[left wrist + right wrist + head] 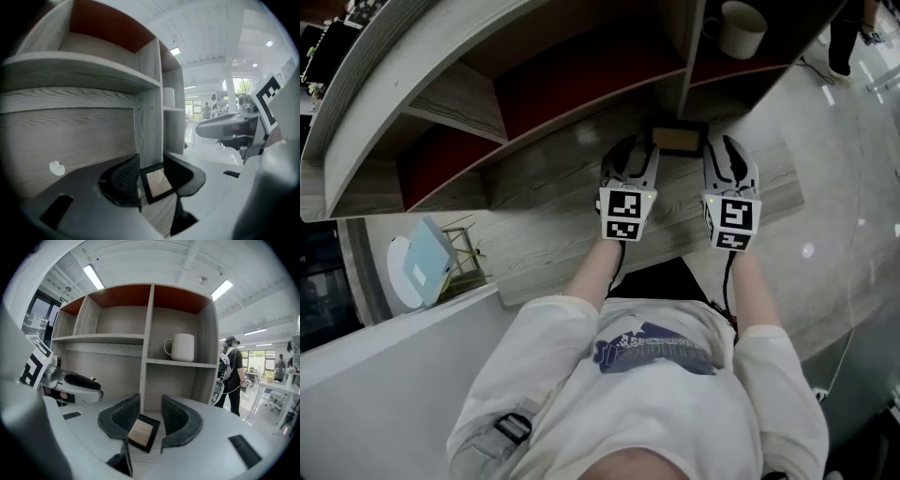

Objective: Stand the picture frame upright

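A small black picture frame (679, 140) with a tan panel lies flat on the wooden desk (544, 220), close to the shelf's upright divider. My left gripper (630, 161) hovers just left of it and my right gripper (729, 161) just right of it, both pointing toward the shelf. In the left gripper view the frame (157, 183) shows through the gap of the left gripper (151, 177), whose jaws stand apart without touching it. Likewise the right gripper (150, 417) is open, the frame (141, 432) lying tilted below and beyond its fingers (123, 417).
A wood shelf unit (459, 98) with red back panels stands behind the desk; a white mug (183, 347) sits in its right compartment. A person (231, 372) stands far off at the right. A pale blue and white object (420, 265) sits beyond the desk's left end.
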`<state>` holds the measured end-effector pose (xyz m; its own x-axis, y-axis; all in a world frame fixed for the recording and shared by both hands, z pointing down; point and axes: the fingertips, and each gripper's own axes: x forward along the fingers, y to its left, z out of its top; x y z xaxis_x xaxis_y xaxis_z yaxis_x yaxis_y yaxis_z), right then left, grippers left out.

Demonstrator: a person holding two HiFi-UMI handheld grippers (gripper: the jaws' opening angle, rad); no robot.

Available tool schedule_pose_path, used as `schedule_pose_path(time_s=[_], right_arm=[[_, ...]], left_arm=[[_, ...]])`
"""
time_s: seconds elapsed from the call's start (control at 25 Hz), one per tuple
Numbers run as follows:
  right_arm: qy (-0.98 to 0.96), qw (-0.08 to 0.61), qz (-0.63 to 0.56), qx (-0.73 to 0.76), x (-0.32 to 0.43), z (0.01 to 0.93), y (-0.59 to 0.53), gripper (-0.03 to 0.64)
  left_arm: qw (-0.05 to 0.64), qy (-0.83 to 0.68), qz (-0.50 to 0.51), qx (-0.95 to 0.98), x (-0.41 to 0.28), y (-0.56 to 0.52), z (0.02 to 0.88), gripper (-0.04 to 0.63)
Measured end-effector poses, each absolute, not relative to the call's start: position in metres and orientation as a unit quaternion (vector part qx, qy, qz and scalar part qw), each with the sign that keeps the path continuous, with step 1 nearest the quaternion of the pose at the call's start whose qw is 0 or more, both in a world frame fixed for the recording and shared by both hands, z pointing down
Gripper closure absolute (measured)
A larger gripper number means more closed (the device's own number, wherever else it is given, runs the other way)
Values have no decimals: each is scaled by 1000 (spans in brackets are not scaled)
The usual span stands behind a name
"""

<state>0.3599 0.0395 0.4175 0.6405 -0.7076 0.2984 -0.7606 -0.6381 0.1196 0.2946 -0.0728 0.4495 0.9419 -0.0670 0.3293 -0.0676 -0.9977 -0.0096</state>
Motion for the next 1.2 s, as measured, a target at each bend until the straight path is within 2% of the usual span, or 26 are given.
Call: schedule_pose_path(time_s=[0.24,0.52,0.76,0.88,1.0,1.2], right_arm=[[-431,127,122,885,333,374,41,483],[-455,98,98,880,308,326,29,500],[-463,50,84,881,290,292,31,577],[-463,42,76,882,288,277,35,594],[-465,45,61,882,286,261,40,614],[-458,46,47,887,289,243,47,620]], left_arm=[[29,-35,157,987,269,-72,404,439],[46,-41,130,990,253,-73,350,439],[57,-36,96,993,242,-67,307,440],[60,-40,71,995,238,-67,288,462],[67,-47,42,996,228,-69,265,523],[24,-69,31,997,217,-82,253,587]])
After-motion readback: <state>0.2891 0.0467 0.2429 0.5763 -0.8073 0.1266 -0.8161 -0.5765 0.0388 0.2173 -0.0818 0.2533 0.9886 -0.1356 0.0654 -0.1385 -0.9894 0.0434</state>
